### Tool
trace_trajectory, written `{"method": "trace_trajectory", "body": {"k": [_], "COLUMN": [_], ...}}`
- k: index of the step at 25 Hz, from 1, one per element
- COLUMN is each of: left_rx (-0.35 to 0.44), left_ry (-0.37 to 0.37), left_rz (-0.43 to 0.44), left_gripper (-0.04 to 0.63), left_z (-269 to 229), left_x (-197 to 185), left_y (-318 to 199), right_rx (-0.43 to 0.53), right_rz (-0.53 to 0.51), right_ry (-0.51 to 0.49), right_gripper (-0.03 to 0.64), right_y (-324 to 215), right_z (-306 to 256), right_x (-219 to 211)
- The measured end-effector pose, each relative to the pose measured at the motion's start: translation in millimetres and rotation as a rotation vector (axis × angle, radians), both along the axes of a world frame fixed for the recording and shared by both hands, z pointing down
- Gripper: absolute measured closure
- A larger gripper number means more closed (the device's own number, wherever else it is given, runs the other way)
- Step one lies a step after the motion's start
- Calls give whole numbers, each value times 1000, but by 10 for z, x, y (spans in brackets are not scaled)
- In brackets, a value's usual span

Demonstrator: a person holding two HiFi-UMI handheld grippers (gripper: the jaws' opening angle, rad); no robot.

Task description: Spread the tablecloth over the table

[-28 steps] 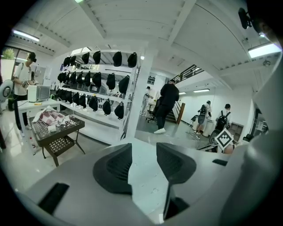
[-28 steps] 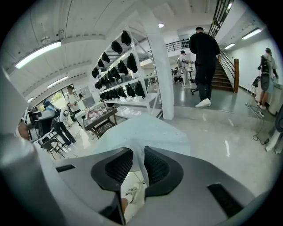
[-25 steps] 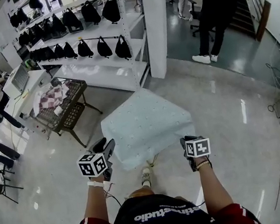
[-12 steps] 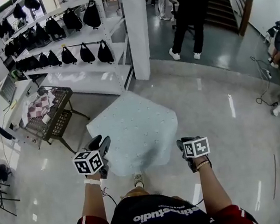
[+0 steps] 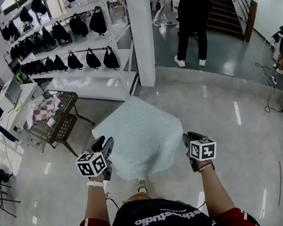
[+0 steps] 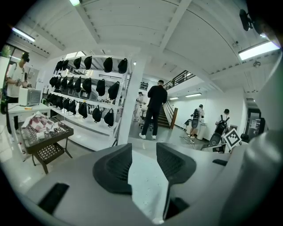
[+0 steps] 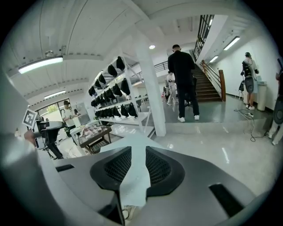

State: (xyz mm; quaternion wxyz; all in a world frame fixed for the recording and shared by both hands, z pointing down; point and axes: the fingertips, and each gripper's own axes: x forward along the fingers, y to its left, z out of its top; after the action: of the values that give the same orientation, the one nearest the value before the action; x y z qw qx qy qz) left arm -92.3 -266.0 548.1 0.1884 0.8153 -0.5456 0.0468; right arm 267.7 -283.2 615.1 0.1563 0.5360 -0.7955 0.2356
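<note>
The pale blue dotted tablecloth (image 5: 141,133) lies spread over a small table, with its edges draped down all round. My left gripper (image 5: 103,142) hangs by the cloth's front left corner. Its jaws stand apart, and in the left gripper view only the cloth (image 6: 146,176) beyond shows through the gap of that gripper (image 6: 143,161). My right gripper (image 5: 190,141) is beside the front right corner. Its jaws have just been opening. In the right gripper view the cloth (image 7: 135,185) shows through the gap of that gripper (image 7: 138,165), with no pad pressing on it.
White shelving (image 5: 83,76) hung with black bags stands behind the table, next to a white pillar (image 5: 141,33). A low metal rack (image 5: 55,118) with checked fabric sits at the left. A person in black (image 5: 193,16) walks at the back. My shoe (image 5: 142,185) peeks from under the cloth.
Both grippers have lifted a little beside the cloth's front corners, the right one more. The head view has swung slightly, and the person in black has stepped on.
</note>
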Motion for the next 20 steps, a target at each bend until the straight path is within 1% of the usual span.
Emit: {"method": "trace_trajectory", "body": {"k": [4, 6, 10, 13, 17, 20], "left_rx": [39, 63, 107, 127, 164, 191], "left_ry": [-32, -52, -45, -62, -92, -97], "left_rz": [-17, -23, -40, -41, -62, -79], "left_gripper": [408, 408, 422, 422, 422, 422], "left_z": [-171, -269, -479, -615, -795, -915], "left_x": [-56, -88, -146, -140, -256, -361], "left_y": [125, 175, 258, 310, 349, 356], "right_rx": [80, 118, 181, 220, 272, 302], "right_rz": [-15, -12, -23, -39, -44, -42], "right_ry": [18, 9, 0, 2, -31, -47], "right_gripper": [492, 492, 492, 492, 492, 492], "right_y": [-24, -47, -68, -86, -102, -87], "right_z": [-252, -383, -634, -776, -969, -1081], "right_x": [-93, -140, -248, -325, -448, -532]}}
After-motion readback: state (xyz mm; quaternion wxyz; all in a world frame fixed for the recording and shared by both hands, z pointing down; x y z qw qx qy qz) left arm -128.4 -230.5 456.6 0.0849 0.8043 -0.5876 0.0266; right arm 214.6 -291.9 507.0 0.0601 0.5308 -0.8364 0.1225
